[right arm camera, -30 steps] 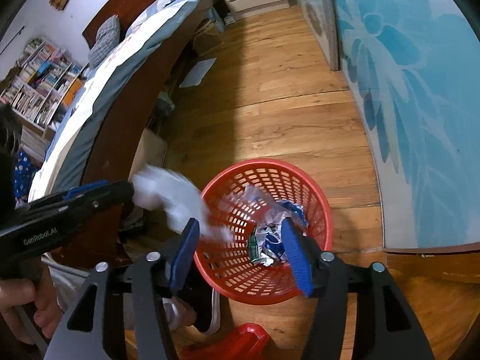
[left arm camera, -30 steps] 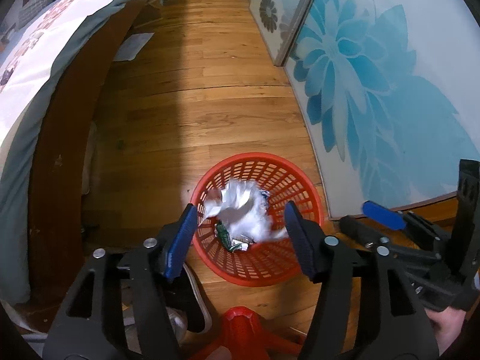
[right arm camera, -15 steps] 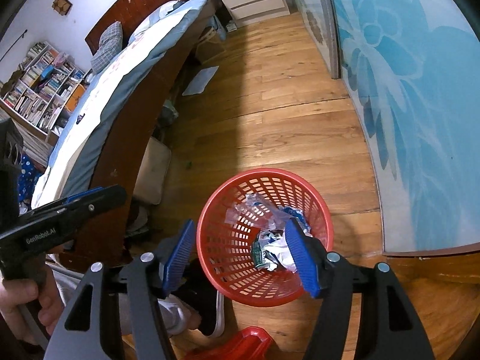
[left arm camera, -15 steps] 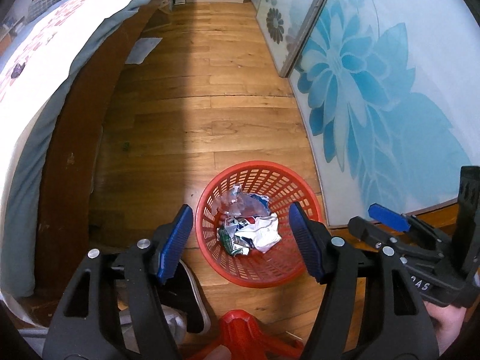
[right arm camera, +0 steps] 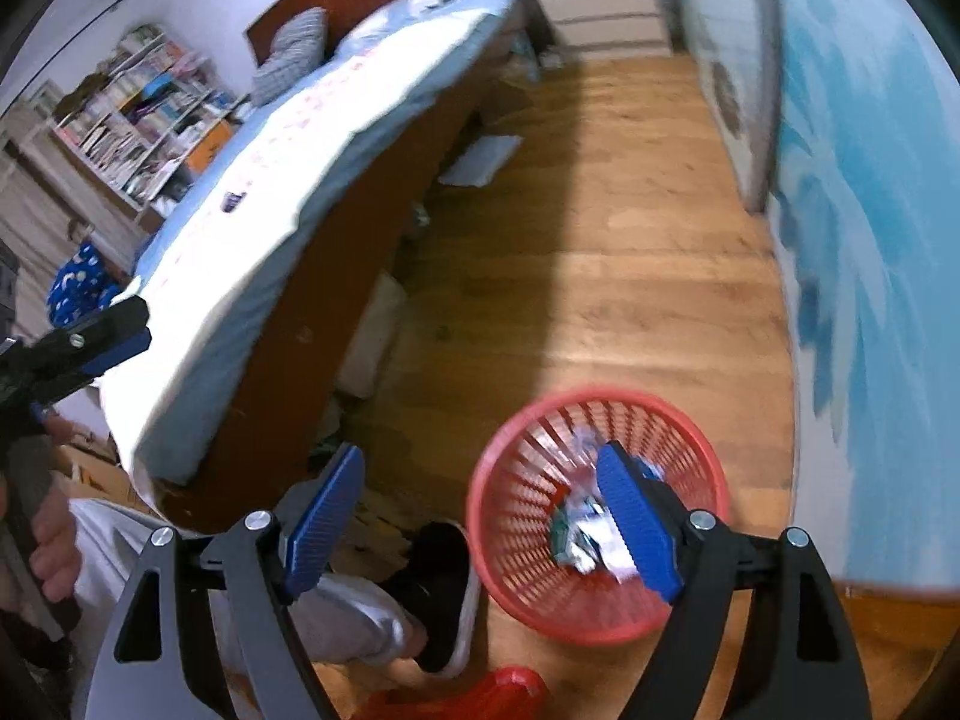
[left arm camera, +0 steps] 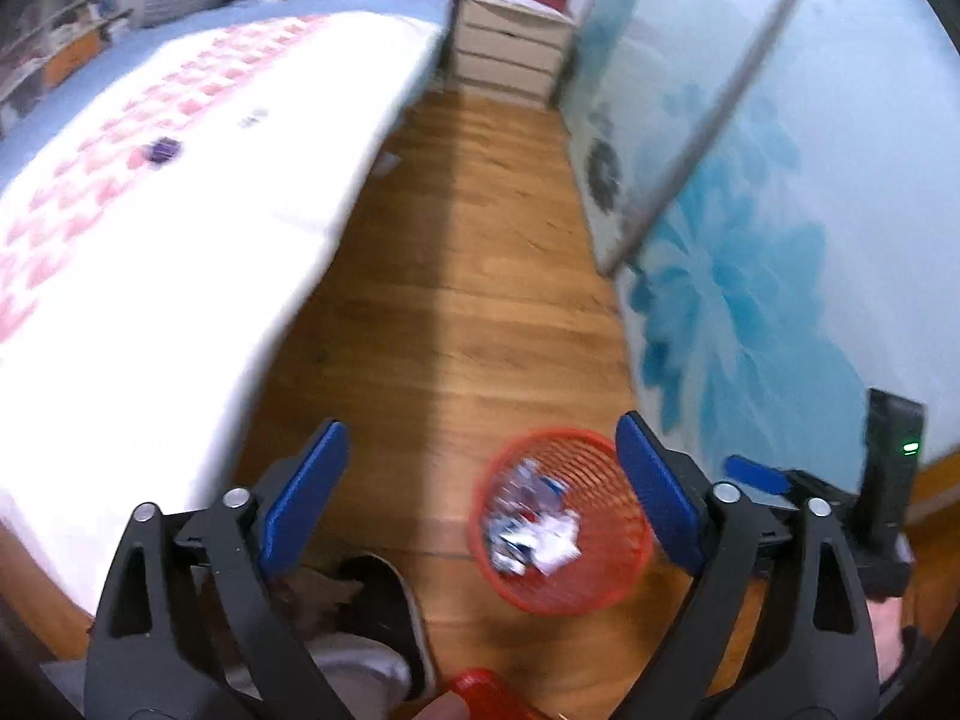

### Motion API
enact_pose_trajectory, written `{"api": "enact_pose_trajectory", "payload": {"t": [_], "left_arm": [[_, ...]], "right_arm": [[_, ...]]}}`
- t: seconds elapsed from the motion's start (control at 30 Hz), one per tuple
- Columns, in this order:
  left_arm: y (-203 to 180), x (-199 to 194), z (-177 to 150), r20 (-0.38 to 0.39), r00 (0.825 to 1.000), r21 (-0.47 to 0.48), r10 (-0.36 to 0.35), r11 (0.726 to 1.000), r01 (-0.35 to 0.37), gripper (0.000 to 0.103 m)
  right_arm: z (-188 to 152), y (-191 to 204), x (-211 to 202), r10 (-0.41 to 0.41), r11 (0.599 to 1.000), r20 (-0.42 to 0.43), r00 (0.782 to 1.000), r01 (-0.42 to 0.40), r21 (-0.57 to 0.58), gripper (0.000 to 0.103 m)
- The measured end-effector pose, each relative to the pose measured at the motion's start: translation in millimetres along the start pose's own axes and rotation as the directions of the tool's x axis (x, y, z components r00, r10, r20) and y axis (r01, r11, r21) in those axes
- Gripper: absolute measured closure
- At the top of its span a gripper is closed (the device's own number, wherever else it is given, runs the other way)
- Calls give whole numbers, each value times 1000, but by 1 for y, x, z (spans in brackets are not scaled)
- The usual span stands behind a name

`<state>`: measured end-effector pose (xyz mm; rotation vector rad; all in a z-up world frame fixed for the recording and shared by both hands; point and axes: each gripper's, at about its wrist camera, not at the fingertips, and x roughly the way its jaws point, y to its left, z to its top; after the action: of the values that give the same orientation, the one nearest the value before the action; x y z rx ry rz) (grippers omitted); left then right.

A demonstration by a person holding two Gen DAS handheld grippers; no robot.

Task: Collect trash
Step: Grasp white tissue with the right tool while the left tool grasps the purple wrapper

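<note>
The one red basket (right arm camera: 597,546) stands on the wooden floor (right arm camera: 630,276), close to the sliding door with its big blue flower print (left arm camera: 750,312), and holds a small heap of crumpled trash (right arm camera: 585,540), white paper and wrappers whose print is too blurred to read. The left claw (left arm camera: 480,492) hangs above the floor with its two blue pads (left arm camera: 306,498) far apart and still opening, nothing between them; the basket shows low between its fingers, toward the right one. The right claw (right arm camera: 483,531) is likewise spread and opening, empty, with its right pad over the basket. One bed (right arm camera: 288,192) with a white cover printed in pink runs along the left, and a small dark purple scrap (left arm camera: 161,150) lies on it. At the far end stands one pale chest of drawers (left arm camera: 510,48), and a crowded bookshelf (right arm camera: 138,114) fills the wall beyond the bed. A dark shoe (right arm camera: 444,588) and grey trouser leg show at the bottom.
</note>
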<state>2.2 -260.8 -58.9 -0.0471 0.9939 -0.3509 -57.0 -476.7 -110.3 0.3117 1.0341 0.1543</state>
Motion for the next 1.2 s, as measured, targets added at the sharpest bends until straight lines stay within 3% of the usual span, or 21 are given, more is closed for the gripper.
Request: {"api": "enact_pose_trajectory", "payload": {"t": [0.13, 0.23, 0.33, 0.5, 0.63, 0.73, 0.83, 0.9, 0.93, 0.97, 1.07, 1.2], "left_arm": [[41, 2, 14, 18, 998, -10, 68, 998, -68, 10], [60, 13, 22, -22, 999, -23, 39, 999, -40, 10], [75, 4, 31, 28, 999, -63, 25, 998, -23, 10], [104, 2, 43, 49, 999, -92, 24, 996, -19, 10], [143, 4, 57, 61, 996, -185, 61, 982, -49, 10], [173, 8, 64, 48, 994, -247, 98, 965, -84, 10], [199, 7, 66, 43, 993, -315, 109, 945, -90, 10], [208, 5, 61, 41, 993, -359, 112, 929, -90, 10], [210, 6, 61, 44, 993, -360, 109, 929, -86, 10], [209, 7, 62, 37, 993, -356, 114, 930, -93, 10], [207, 11, 66, 42, 993, -332, 115, 938, -95, 10], [211, 12, 79, 65, 986, -304, 154, 944, -127, 10]], "right_arm": [[68, 52, 5, 19, 994, 29, 999, -16, -105, 23], [132, 102, 10, 31, 982, 64, 997, -19, -189, 21], [197, 153, 31, 66, 971, 67, 996, -49, -236, 16], [301, 250, 106, 80, 944, 55, 995, -58, -324, 16], [354, 309, 191, 25, 919, 12, 1000, -18, -393, 17], [371, 332, 257, -56, 927, -61, 997, 29, -373, 22], [369, 332, 298, -64, 943, -97, 993, 28, -330, 22], [366, 326, 320, -66, 956, -133, 989, 25, -291, 46], [361, 325, 327, -87, 957, -136, 987, 45, -286, 63], [358, 321, 327, -104, 955, -107, 989, 69, -290, 89], [345, 318, 311, -36, 953, -52, 998, 18, -303, 92], [307, 312, 258, 53, 919, 17, 998, -42, -393, 92]]}}
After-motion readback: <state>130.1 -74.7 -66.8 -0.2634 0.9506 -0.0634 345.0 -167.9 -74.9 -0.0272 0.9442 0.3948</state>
